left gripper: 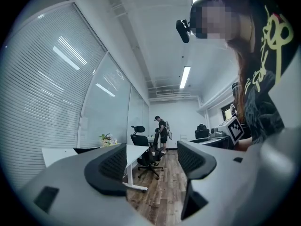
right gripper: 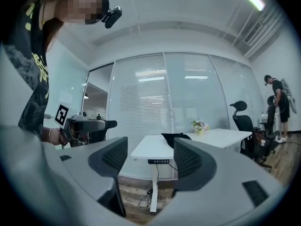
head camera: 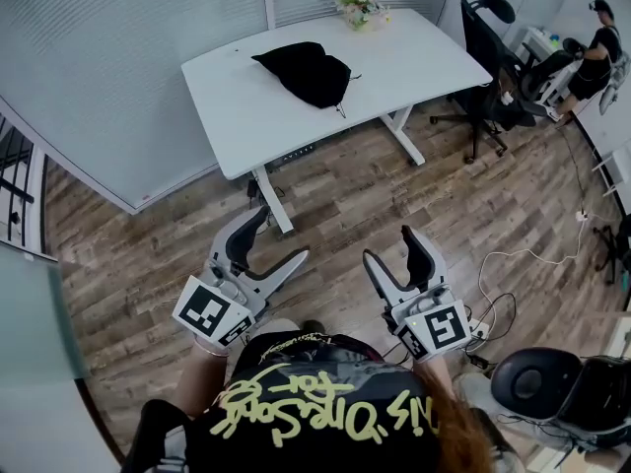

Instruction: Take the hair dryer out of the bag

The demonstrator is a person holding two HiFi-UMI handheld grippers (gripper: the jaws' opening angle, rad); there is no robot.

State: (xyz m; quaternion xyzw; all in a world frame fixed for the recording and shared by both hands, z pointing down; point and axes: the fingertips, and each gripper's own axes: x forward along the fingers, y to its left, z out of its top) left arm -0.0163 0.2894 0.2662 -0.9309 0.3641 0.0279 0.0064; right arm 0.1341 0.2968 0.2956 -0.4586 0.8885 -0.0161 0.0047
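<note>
A black bag [head camera: 308, 72] lies bunched on the white desk [head camera: 237, 106] across the room, and the right gripper view also shows this bag [right gripper: 175, 136] on the desk top [right gripper: 155, 149]. No hair dryer is visible. My left gripper [head camera: 279, 236] is held low in front of the person, far from the desk, jaws open and empty [left gripper: 153, 161]. Beside it, my right gripper [head camera: 391, 246] is also open with nothing between its pads [right gripper: 149, 157].
A small flower pot [head camera: 360, 6] stands at the desk's far end. Black office chairs [head camera: 488, 57] sit to the desk's right, with a person [head camera: 596, 52] beyond. Cables [head camera: 523, 264] trail on the wood floor, another black chair [head camera: 552, 387] is near right, and glass walls run along the left.
</note>
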